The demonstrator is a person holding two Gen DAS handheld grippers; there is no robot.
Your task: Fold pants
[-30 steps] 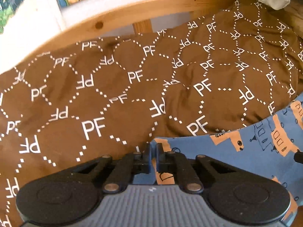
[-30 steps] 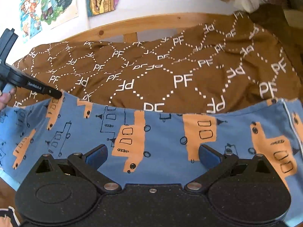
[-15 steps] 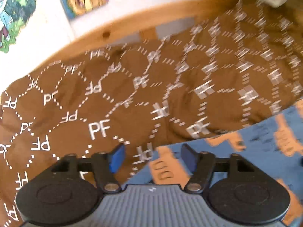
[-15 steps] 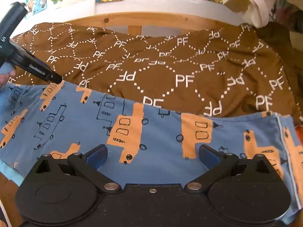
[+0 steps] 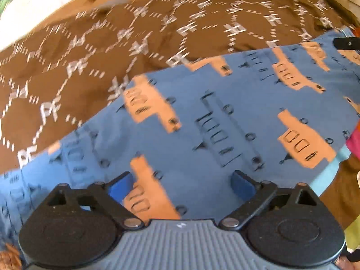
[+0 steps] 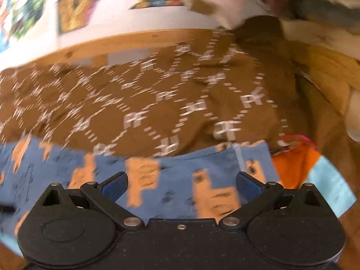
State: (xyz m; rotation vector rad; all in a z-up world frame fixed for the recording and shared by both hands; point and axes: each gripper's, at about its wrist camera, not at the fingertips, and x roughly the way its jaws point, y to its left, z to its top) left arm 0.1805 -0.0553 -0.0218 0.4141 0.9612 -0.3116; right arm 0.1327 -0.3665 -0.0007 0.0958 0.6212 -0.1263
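Observation:
The blue pants (image 5: 225, 117) with orange and outlined truck prints lie flat on the brown bedspread (image 5: 90, 56), with a light-blue hem at the right. My left gripper (image 5: 183, 185) is open and empty, hovering over the pants' middle. My right gripper (image 6: 181, 183) is open and empty above the pants (image 6: 175, 171) near their right end, by a seam line. The tip of the right gripper shows at the far right edge of the left wrist view (image 5: 347, 43). Both views are motion-blurred.
The brown "PF" bedspread (image 6: 146, 103) covers the bed, with a wooden rail (image 6: 112, 42) and postered wall behind. Orange and pink cloth (image 6: 292, 159) lies right of the pants. White and tan fabric (image 6: 225, 2) is heaped at the back right.
My left gripper let go of the pants' edge, opened wide, and moved over the pants' middle. My right gripper stayed open and shifted right toward the pants' end.

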